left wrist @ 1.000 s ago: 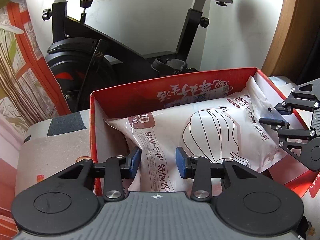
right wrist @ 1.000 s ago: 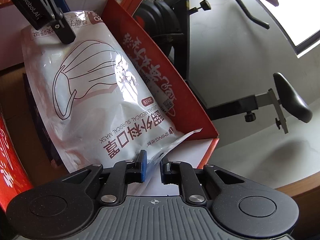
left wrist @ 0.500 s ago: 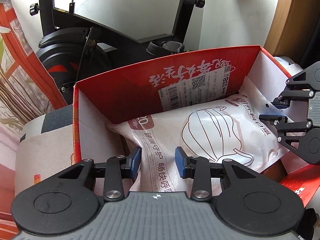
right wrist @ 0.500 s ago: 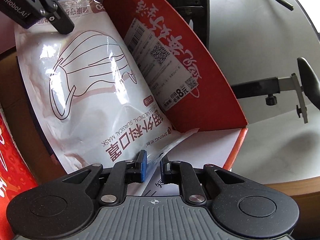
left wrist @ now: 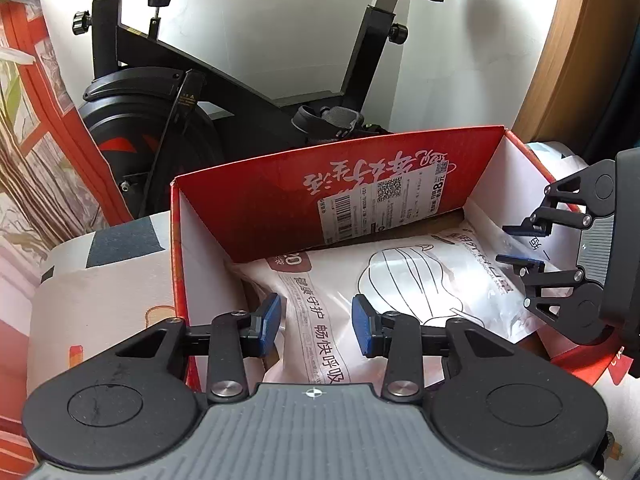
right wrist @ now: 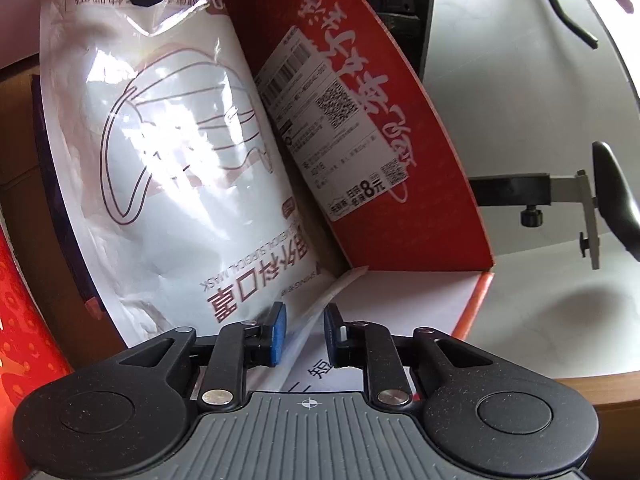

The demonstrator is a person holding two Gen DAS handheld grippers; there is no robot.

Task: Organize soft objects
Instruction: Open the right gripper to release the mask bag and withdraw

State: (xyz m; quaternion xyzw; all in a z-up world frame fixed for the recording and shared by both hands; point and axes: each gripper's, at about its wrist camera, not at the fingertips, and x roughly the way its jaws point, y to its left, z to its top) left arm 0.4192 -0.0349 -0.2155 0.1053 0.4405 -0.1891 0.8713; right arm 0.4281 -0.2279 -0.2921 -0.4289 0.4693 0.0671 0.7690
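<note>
The mask pack lies inside the red box. Left gripper gapes wide at its 6 o'clock end, holding nothing. Right gripper, slightly parted, straddles its corner at 3 o'clock.

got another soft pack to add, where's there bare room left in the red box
Free: the brown floor strip between the white surgical mask bag and the red cardboard box's labelled wall. Crowded: the rest, under that bag, with the left gripper and right gripper at its ends.
</note>
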